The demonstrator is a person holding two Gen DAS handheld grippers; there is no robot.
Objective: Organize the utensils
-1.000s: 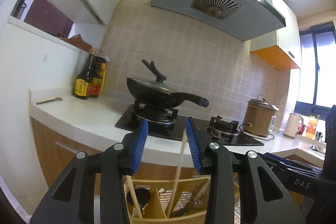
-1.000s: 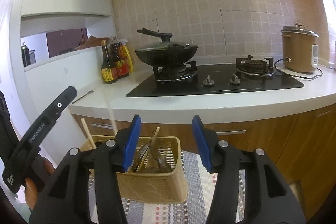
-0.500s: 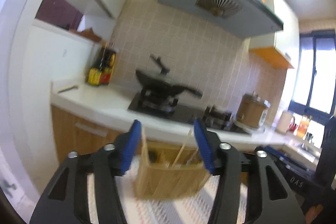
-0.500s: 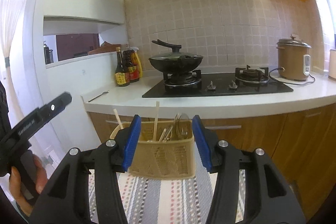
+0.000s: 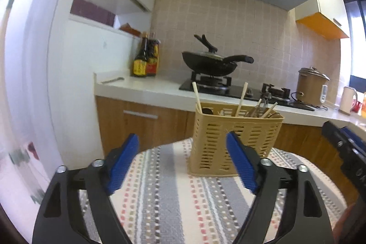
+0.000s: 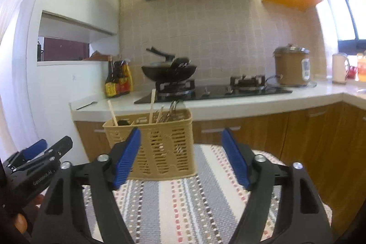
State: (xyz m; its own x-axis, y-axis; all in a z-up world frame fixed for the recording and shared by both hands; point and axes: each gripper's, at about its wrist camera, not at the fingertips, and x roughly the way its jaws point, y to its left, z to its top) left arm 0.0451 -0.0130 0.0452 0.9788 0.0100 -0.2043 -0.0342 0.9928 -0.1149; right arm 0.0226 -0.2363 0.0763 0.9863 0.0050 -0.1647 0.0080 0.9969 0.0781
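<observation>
A tan slotted utensil basket (image 5: pixel 235 141) stands upright on a striped cloth (image 5: pixel 178 202); it also shows in the right wrist view (image 6: pixel 157 143). It holds wooden chopsticks (image 5: pixel 196 96), a dark spoon and metal utensils (image 6: pixel 172 108) in separate compartments. My left gripper (image 5: pixel 183 152) is open and empty, a little in front of the basket. My right gripper (image 6: pixel 180 148) is open and empty, in front and to the right of the basket. The left gripper's body shows at the lower left of the right wrist view (image 6: pixel 39 170).
Behind the table runs a white counter (image 6: pixel 228 104) with a black hob, a lidded wok (image 5: pixel 210 61), sauce bottles (image 5: pixel 145 61), a brown rice cooker (image 6: pixel 291 68) and a small utensil lying near its left end (image 5: pixel 113 80). Wooden cabinets stand below.
Both grippers have pulled back and up from over the basket. The whole basket and the striped cloth now show in front of them. Both stay open and empty.
</observation>
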